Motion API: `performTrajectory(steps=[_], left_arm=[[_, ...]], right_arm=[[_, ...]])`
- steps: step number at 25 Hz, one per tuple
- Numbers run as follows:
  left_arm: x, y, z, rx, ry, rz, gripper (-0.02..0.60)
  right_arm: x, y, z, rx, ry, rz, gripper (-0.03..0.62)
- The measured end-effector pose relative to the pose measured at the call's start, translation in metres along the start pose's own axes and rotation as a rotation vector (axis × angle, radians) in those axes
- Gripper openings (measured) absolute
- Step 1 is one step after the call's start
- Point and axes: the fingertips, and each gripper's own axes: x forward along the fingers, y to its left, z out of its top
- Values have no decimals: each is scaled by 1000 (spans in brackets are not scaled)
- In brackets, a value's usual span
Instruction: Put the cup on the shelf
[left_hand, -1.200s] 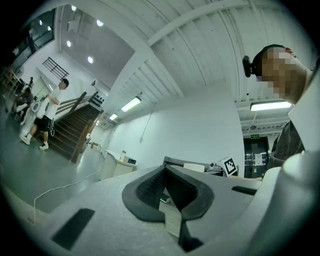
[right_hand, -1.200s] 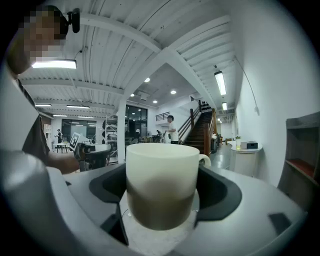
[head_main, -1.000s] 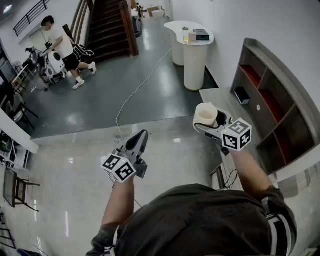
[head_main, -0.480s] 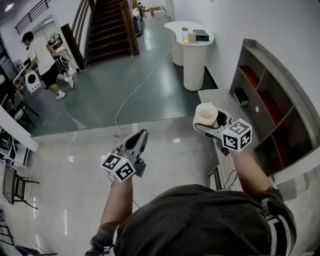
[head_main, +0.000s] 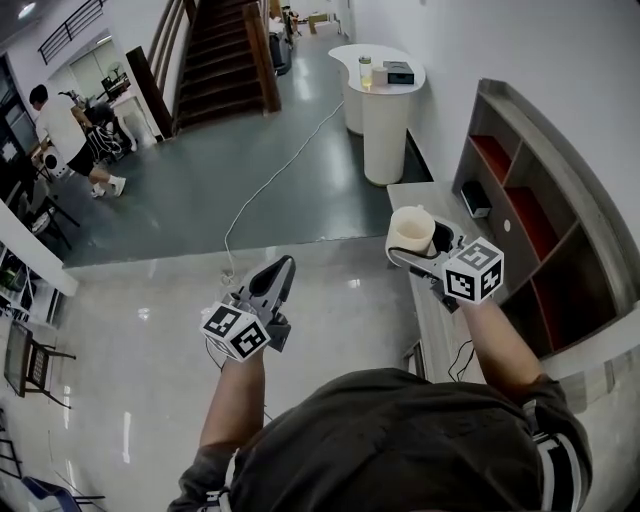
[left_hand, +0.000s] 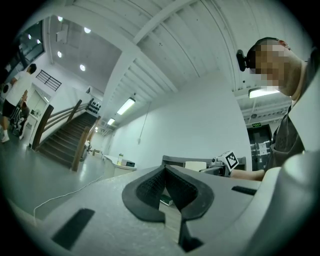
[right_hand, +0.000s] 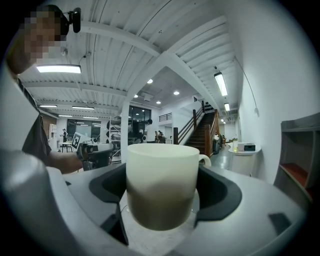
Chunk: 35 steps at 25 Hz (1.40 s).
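A cream cup with a handle is held upright in the air, and my right gripper is shut on it. In the right gripper view the cup fills the space between the dark pads. The grey shelf with red-lined compartments stands against the right wall, just right of the cup; its edge shows in the right gripper view. My left gripper hangs over the glossy floor, left of the cup, with its pads meeting at the tip and nothing between them.
A low grey table runs along the shelf's foot, under my right hand. A black box sits in a lower compartment. A white rounded counter stands beyond, with a staircase, a floor cable and a person far left.
Both grippers have kept their places, the cup still held. The person in the background has walked further left, and the view has shifted slightly.
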Motion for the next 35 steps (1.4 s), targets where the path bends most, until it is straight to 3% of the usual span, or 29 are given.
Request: performTrajectory(steps=[6, 12, 21, 27, 35], left_arm=[[26, 1, -5, -12, 3, 7, 0], [47, 42, -7, -30, 3, 2, 0], [125, 201, -4, -75, 1, -93, 0], [183, 302, 20, -35, 49, -184, 0], [248, 389, 28, -42, 63, -223, 2]], right_arm=[[0, -28, -2, 4, -1, 13, 411], [37, -57, -7, 20, 4, 3, 411], [168, -134, 10, 37, -10, -77, 411], [270, -182, 47, 45, -45, -110, 411], [343, -248, 63, 57, -37, -140, 411]])
